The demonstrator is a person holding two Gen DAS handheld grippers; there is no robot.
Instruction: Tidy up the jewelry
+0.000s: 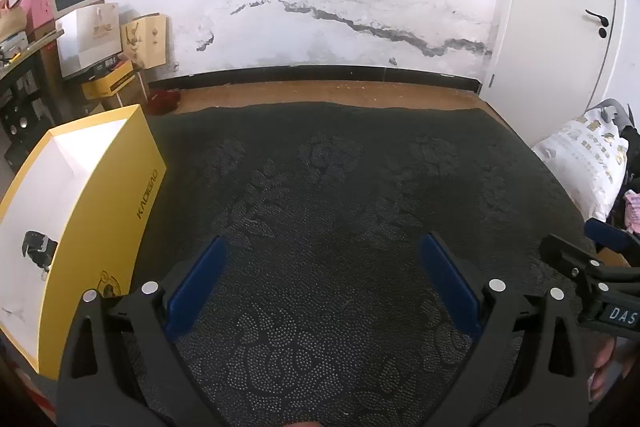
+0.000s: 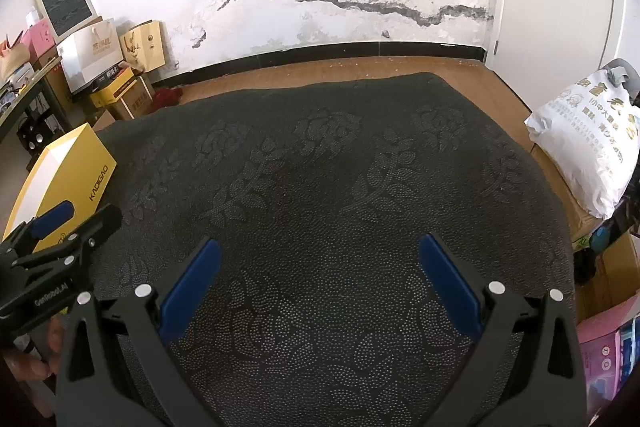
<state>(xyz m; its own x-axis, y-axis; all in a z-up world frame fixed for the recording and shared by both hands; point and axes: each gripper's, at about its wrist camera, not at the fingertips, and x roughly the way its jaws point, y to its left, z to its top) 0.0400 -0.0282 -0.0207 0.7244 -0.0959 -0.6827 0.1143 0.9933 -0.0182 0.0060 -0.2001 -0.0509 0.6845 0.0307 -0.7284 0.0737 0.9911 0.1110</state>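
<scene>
the tabletop, under a dark cloth with a dotted flower pattern, fills both views and lies bare in front of me. at its left edge sits the open yellow box, white inside, and the only piece i can see is a dark item resting on its floor near the front; i cannot tell what kind of jewelry it is. my left gripper hangs over the near middle with jaws spread wide, empty. my right gripper is beside it, jaws likewise spread and empty. i judge the step is reaching for a piece: the left should swing toward the box, clear the yellow wall from above, then descend straight over the item before closing.
</scene>
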